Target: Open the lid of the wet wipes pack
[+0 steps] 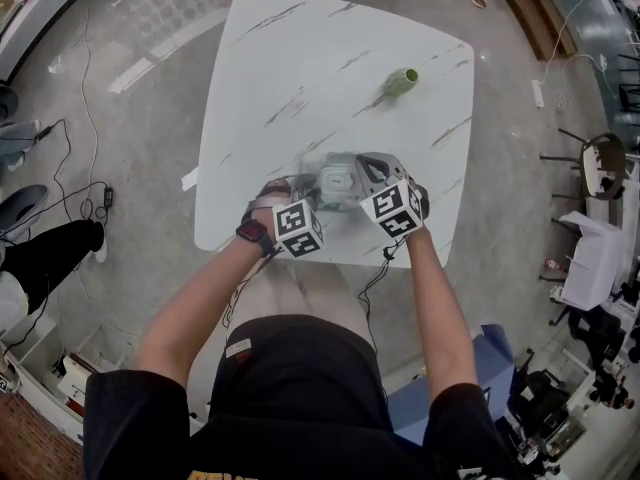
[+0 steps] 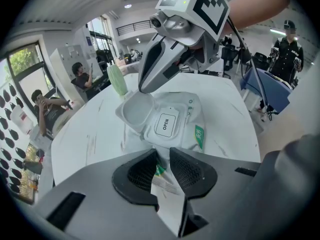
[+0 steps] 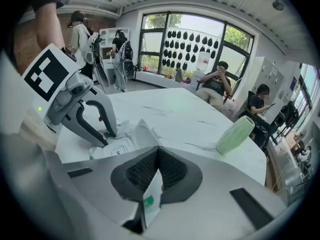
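Finishing the opening, I judge: the lid stands flipped up at 9 o'clock of the wet wipes pack, at the surface's 6 o'clock edge. The left gripper has its jaws pinching the pack's near end. The right gripper has its jaws closed together, tip on the lid's rim. The next move calls for easing the lid fully back. Only the left gripper view shows the OPEN seal; the head view does not.

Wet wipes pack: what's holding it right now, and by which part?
The left gripper pinches the wet wipes pack by its end seam; the right gripper is shut at the open lid, grip unclear.
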`<state>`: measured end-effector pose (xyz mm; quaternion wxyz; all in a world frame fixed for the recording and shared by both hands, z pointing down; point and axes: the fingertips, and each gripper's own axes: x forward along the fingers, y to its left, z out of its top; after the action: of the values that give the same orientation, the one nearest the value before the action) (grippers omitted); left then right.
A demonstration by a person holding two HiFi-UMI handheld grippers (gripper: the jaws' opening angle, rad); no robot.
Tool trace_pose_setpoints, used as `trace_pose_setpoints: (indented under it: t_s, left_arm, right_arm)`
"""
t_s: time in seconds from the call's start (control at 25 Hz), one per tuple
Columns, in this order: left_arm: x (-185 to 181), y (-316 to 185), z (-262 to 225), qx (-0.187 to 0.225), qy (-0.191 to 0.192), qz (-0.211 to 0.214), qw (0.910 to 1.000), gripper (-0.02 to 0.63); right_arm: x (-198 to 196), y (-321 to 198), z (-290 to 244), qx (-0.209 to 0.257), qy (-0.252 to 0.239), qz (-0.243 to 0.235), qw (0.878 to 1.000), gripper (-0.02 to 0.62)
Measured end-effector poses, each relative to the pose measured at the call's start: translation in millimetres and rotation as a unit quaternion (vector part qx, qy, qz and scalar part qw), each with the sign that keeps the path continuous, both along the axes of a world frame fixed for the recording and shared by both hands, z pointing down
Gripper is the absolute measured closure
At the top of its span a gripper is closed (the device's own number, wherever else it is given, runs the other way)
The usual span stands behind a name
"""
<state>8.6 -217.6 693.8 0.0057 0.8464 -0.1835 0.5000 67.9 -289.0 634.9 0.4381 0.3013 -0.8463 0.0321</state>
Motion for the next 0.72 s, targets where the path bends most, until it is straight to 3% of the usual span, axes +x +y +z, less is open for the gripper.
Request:
trace_pose_setpoints:
  t_s: [0.72]
  left_arm:
    - [0,-2,0,-0.005,0.002,0.000,1.0000,0.514]
  right_arm:
    - [3,-20,25,-0.035,-0.008,0.002,0.999,0.594]
